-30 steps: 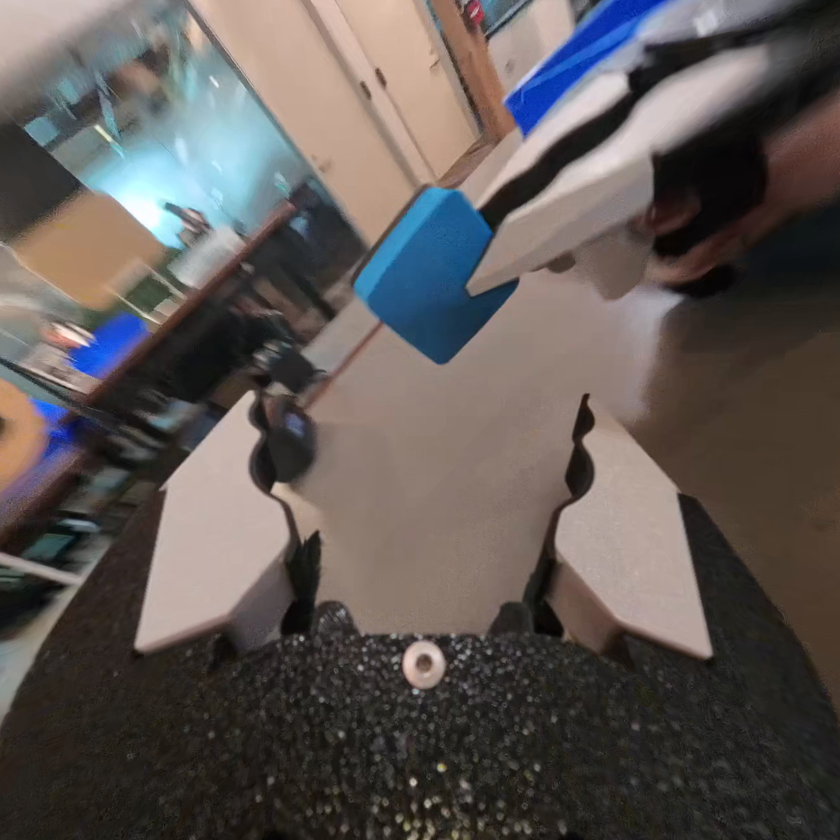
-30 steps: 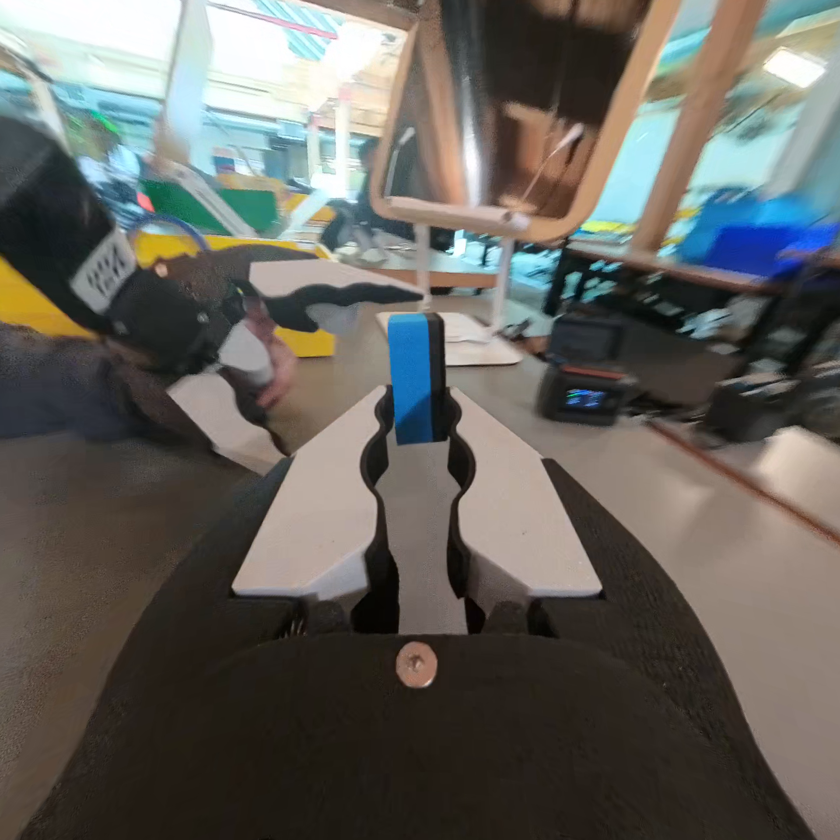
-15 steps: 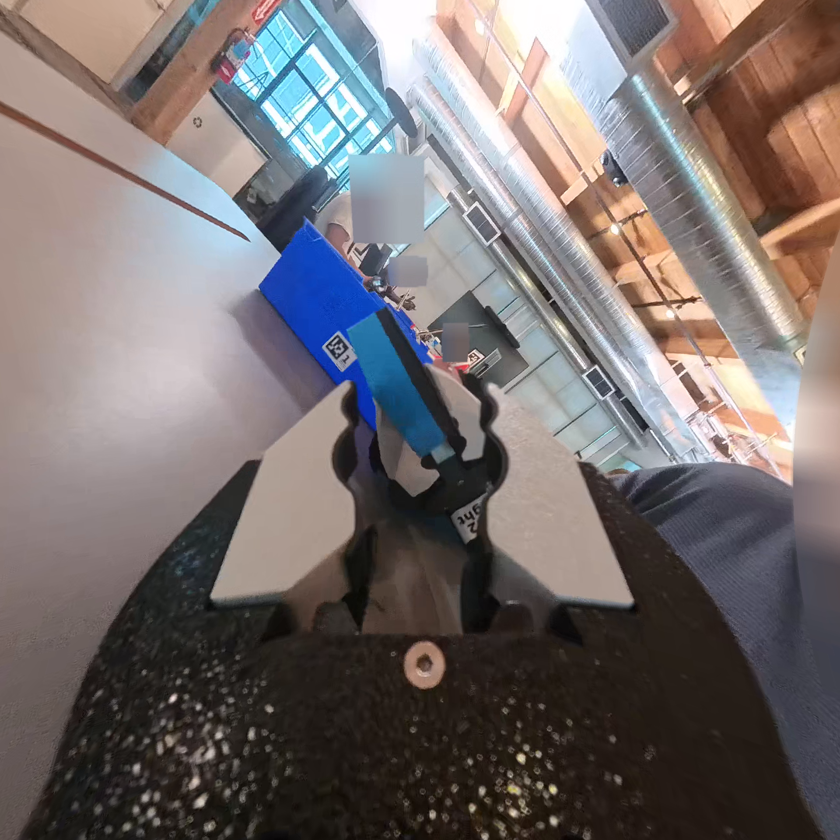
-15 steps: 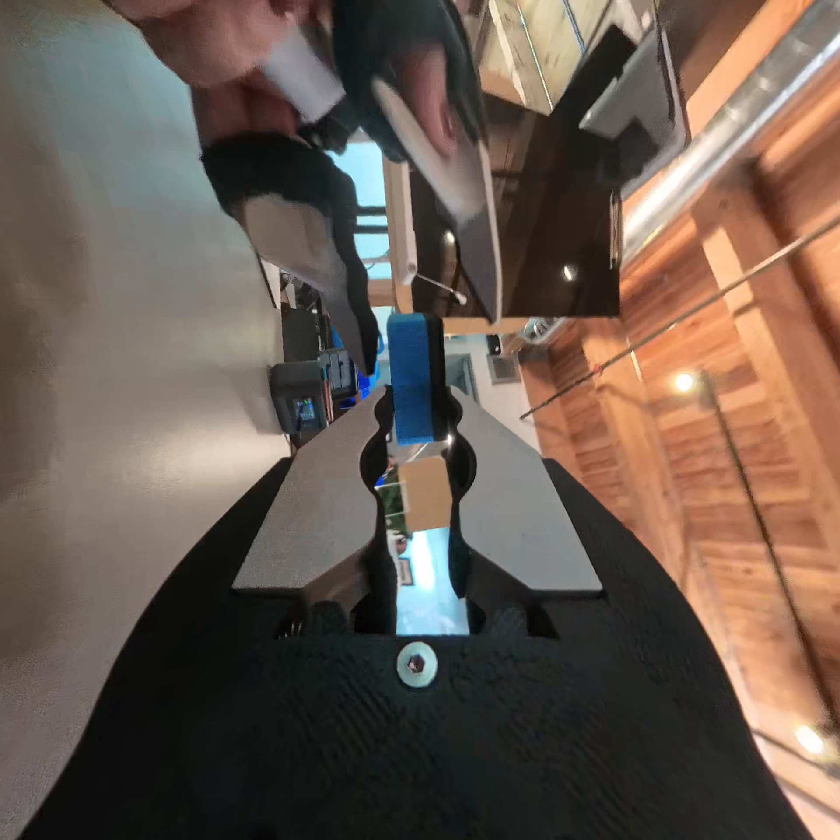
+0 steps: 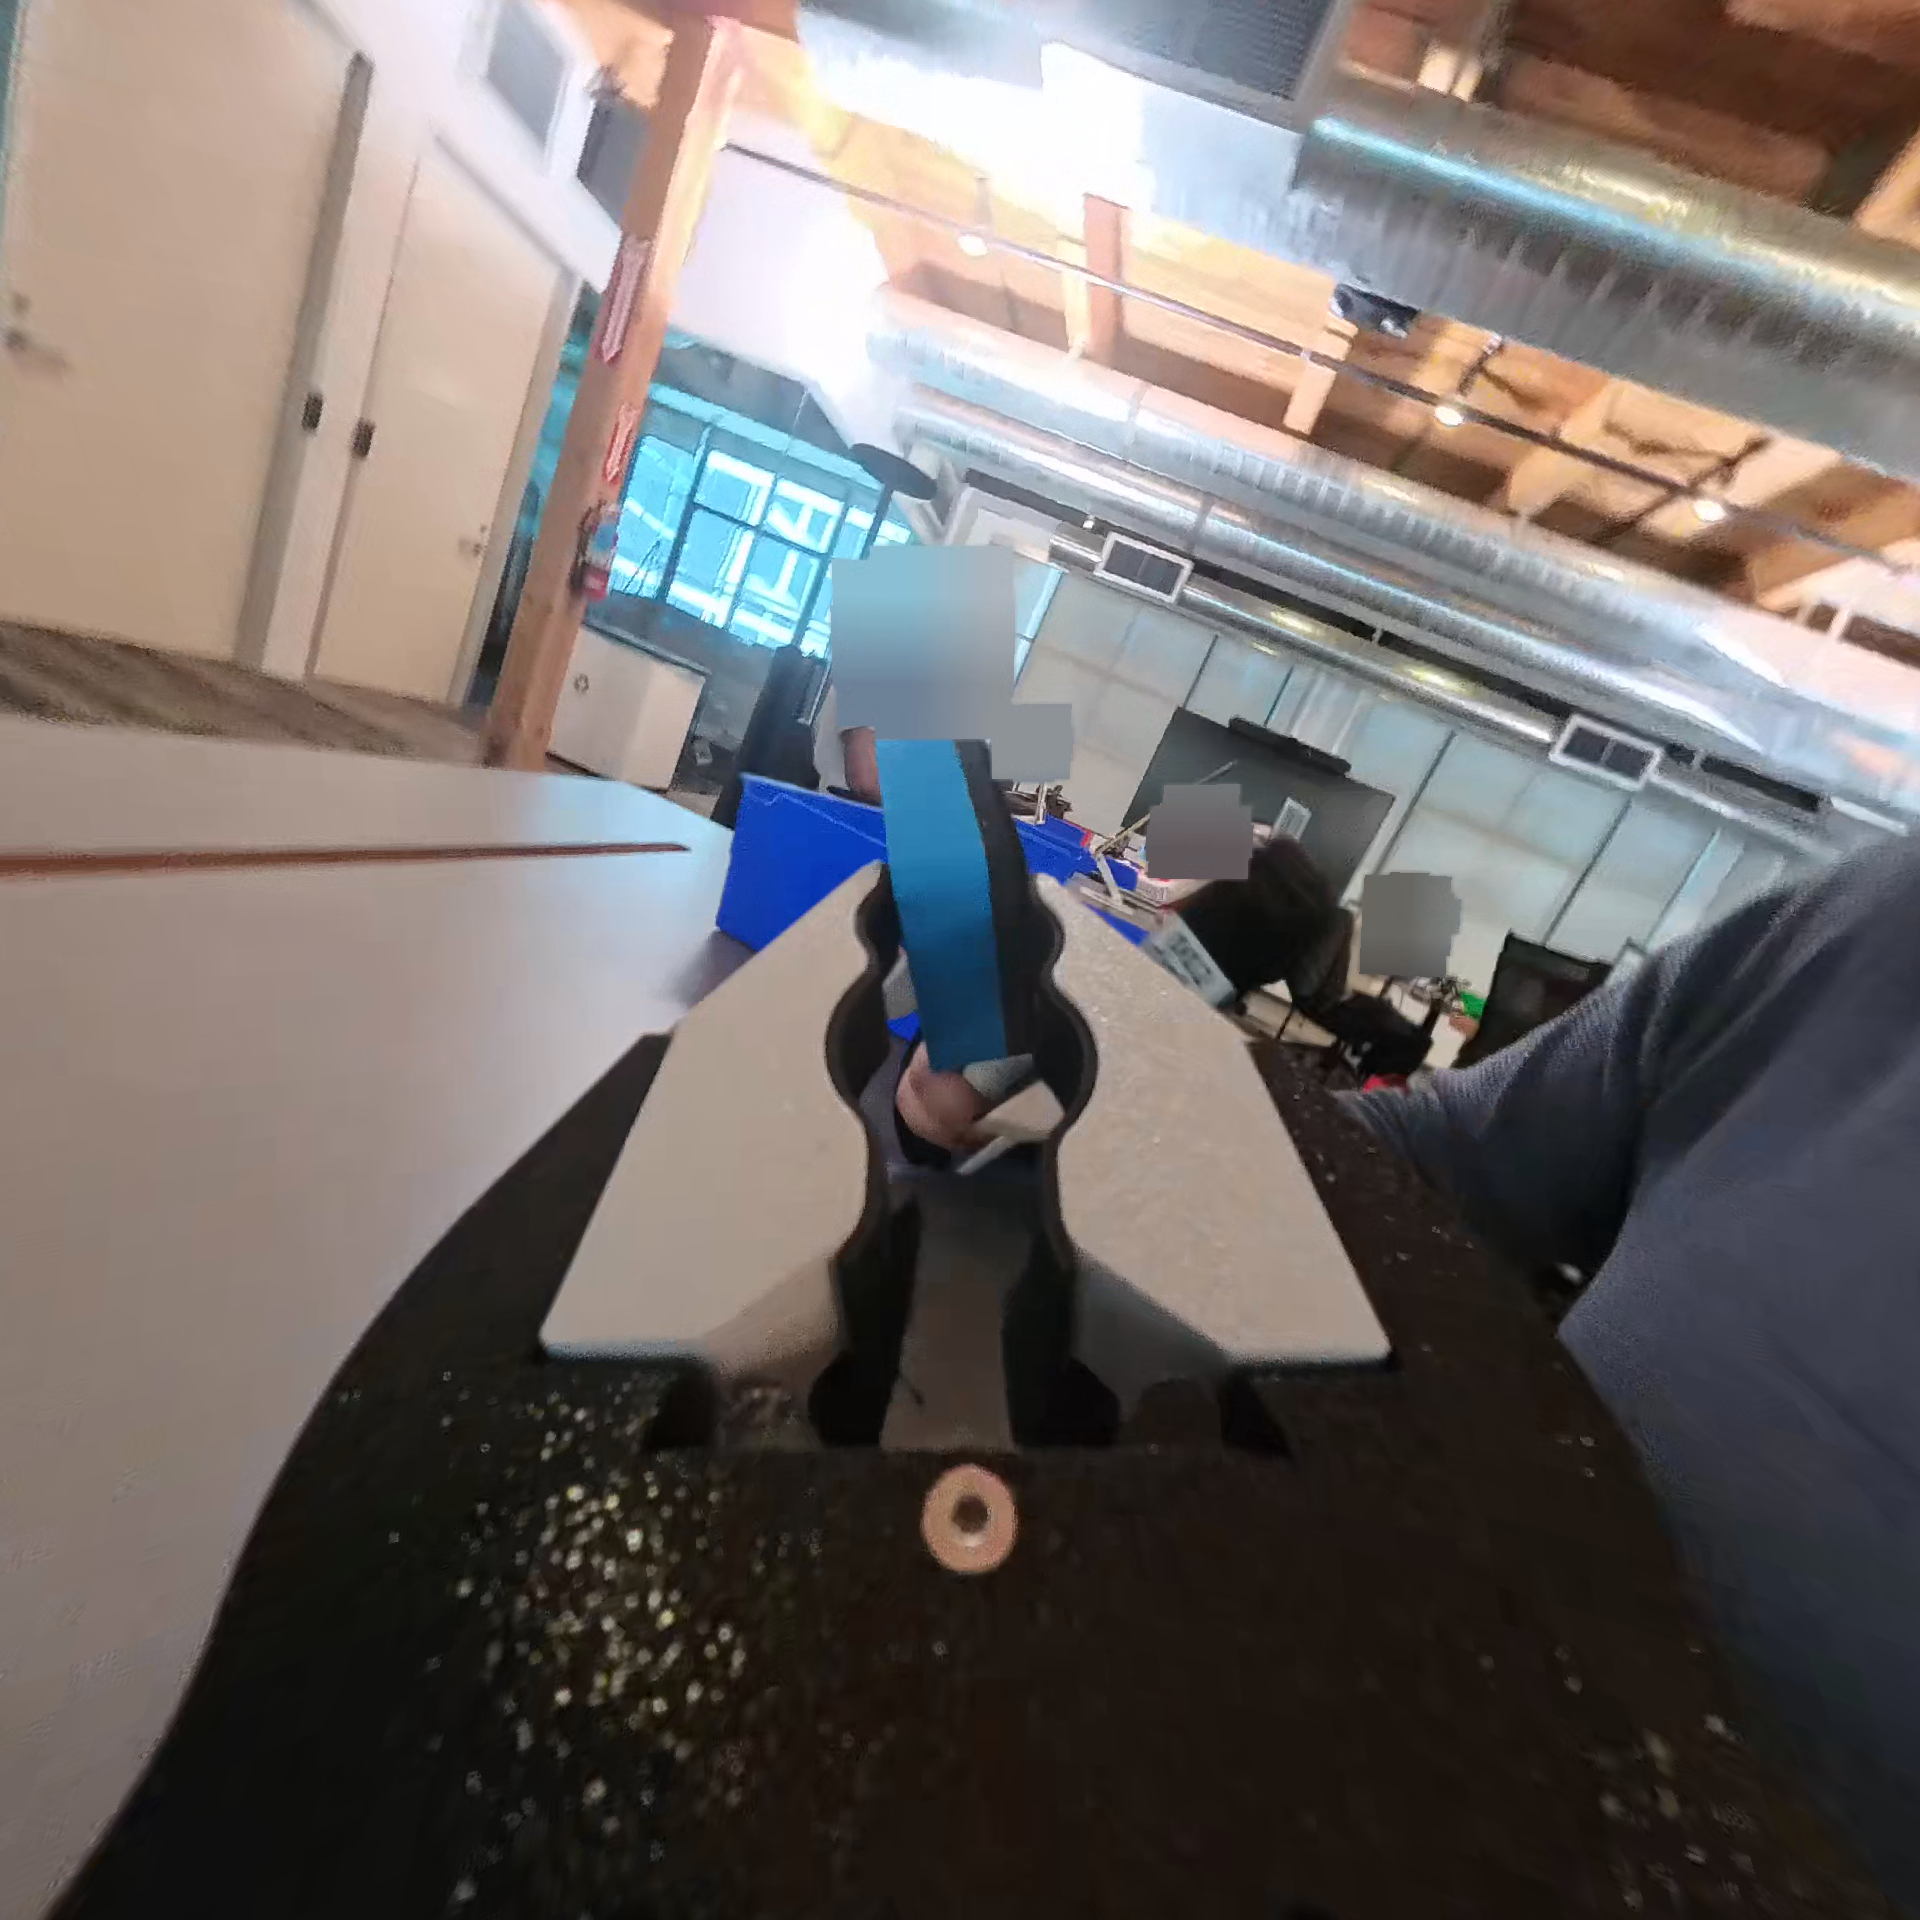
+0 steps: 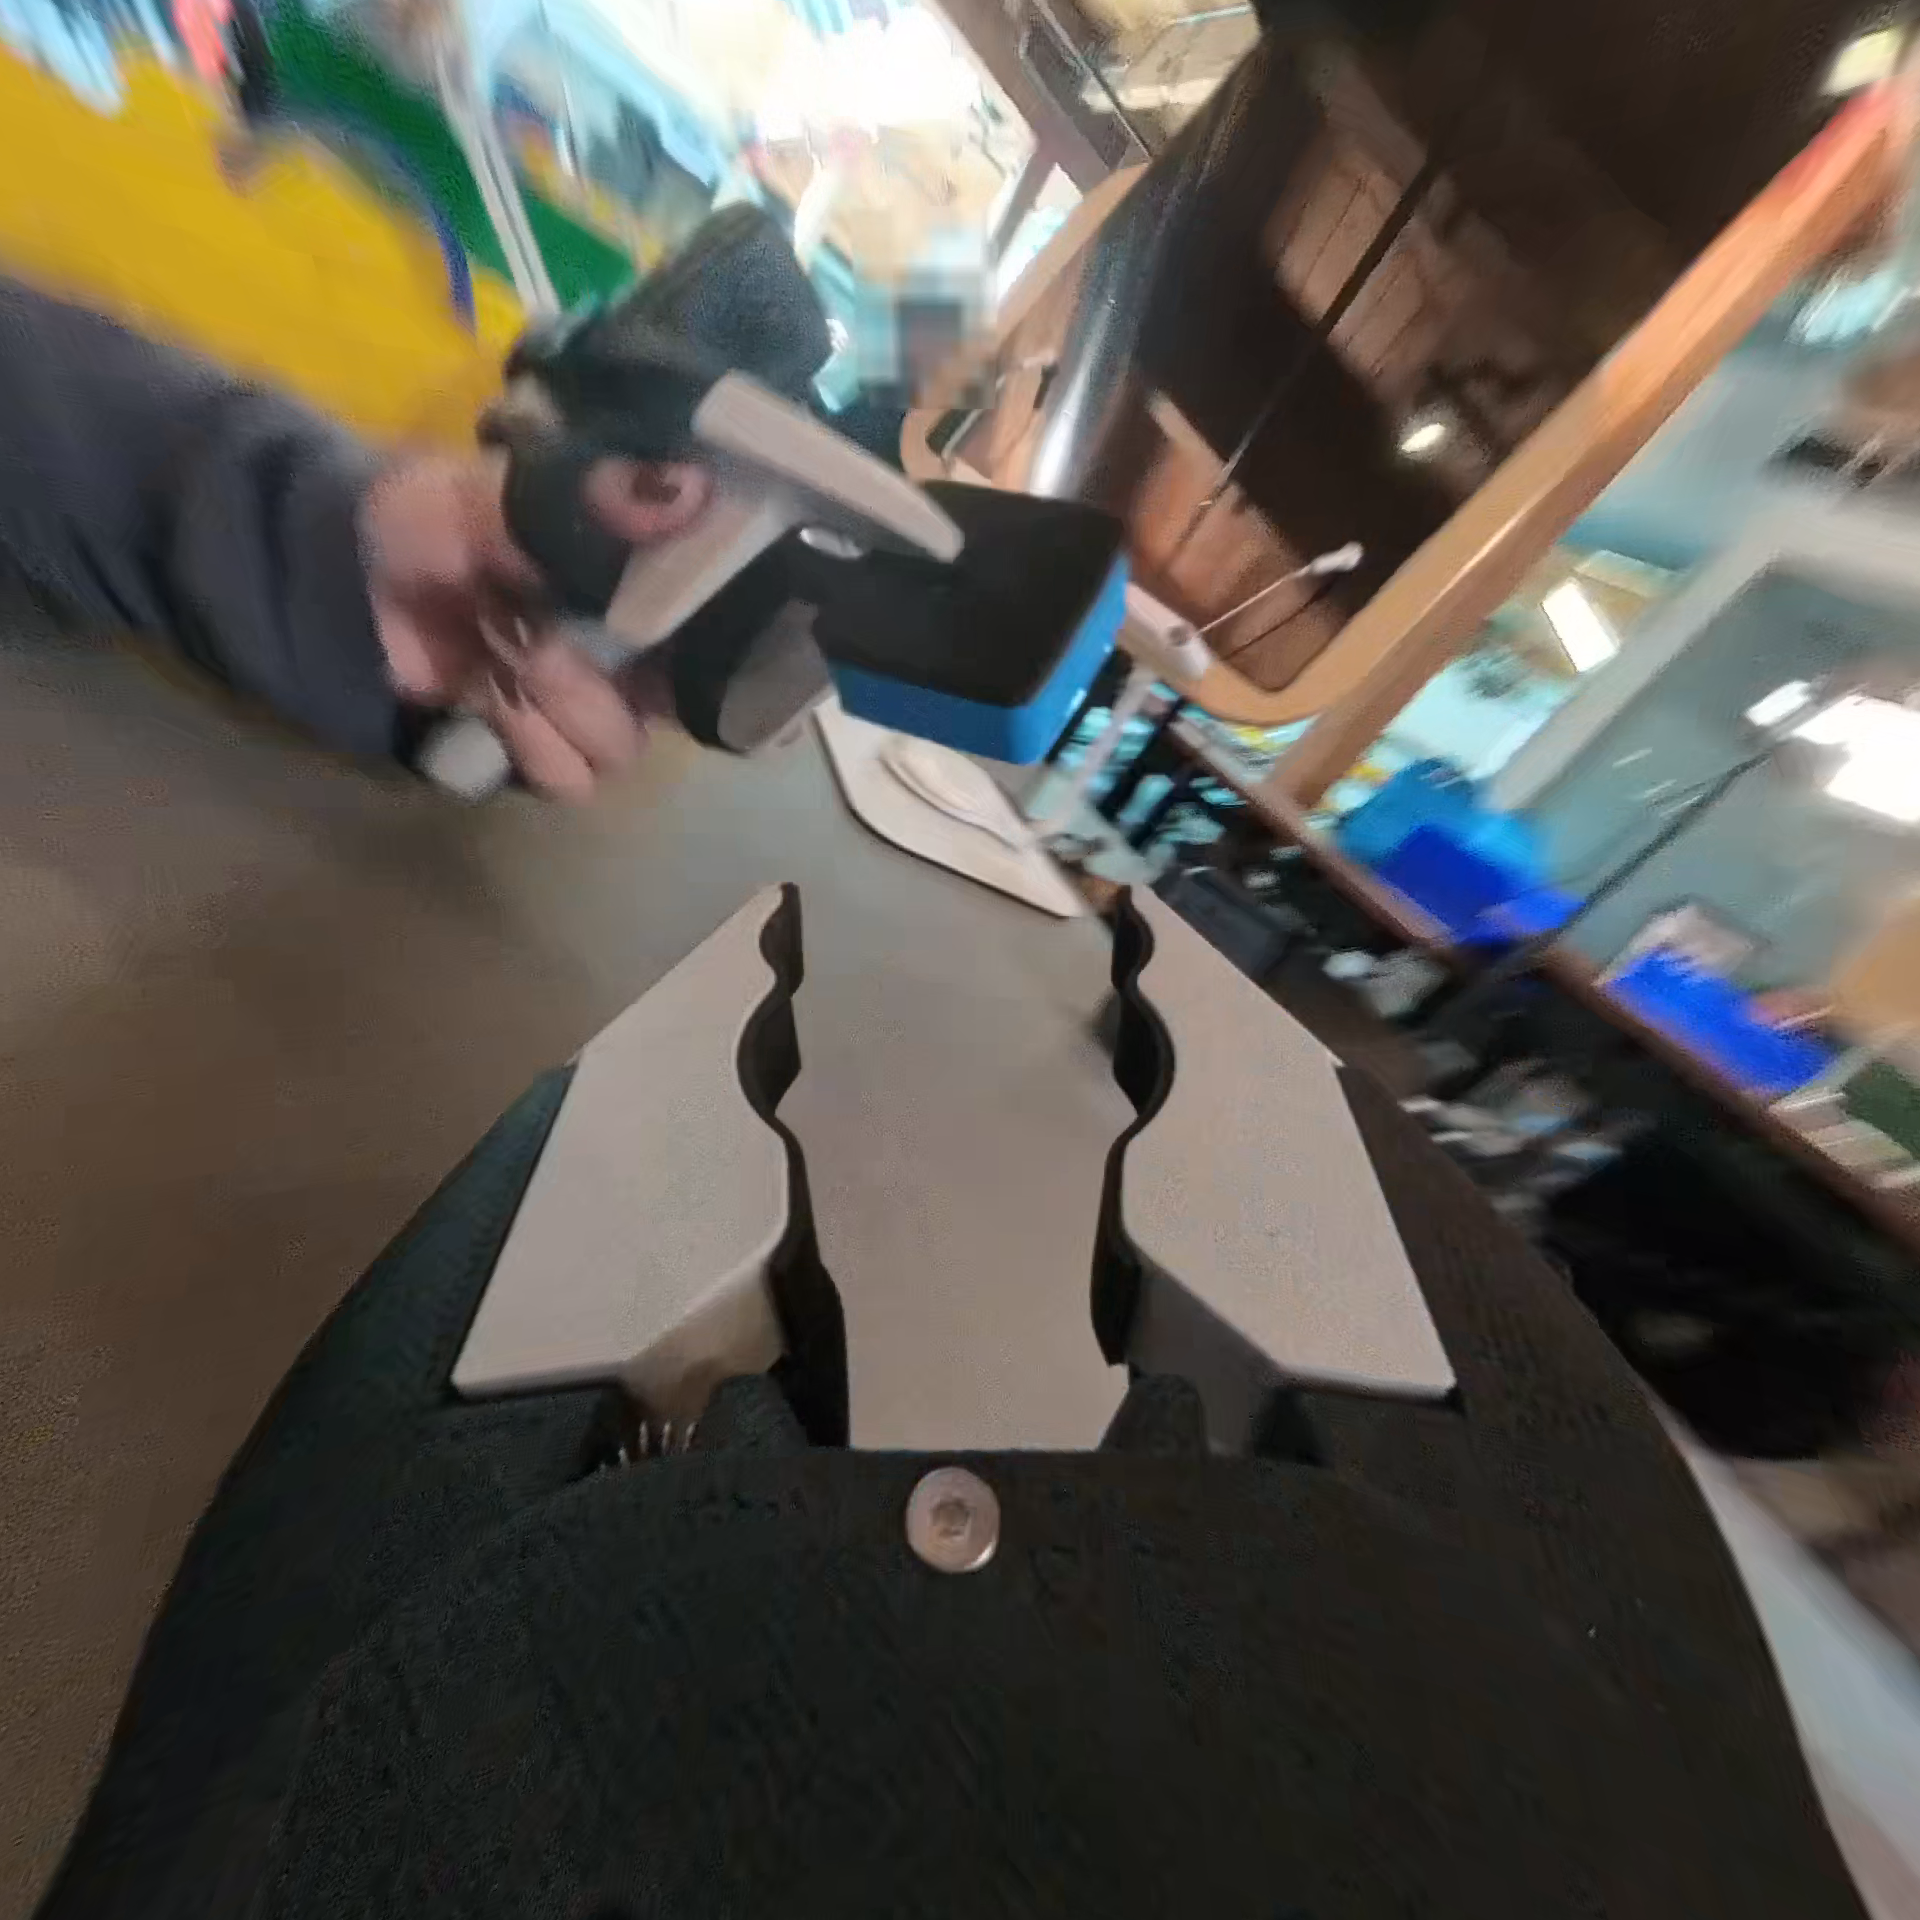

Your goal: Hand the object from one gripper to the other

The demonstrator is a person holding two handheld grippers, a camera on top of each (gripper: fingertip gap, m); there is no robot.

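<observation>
Your left gripper [image 6: 831, 582] stood ahead and to the left of your right gripper [image 6: 951, 935], above the table [image 6: 312, 987]. The object [image 6: 987, 634] sat between the left gripper's fingers, jutting beyond their tips. Nothing lay between the spread fingers of your right gripper, well apart from the object.

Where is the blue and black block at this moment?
The blue and black block is clamped in the left claw, held in the air above the grey table; the open right claw is apart from it.

Grey claw [image 6: 951, 914], seemingly dark-blue sleeve [image 5: 1714, 1143].
</observation>
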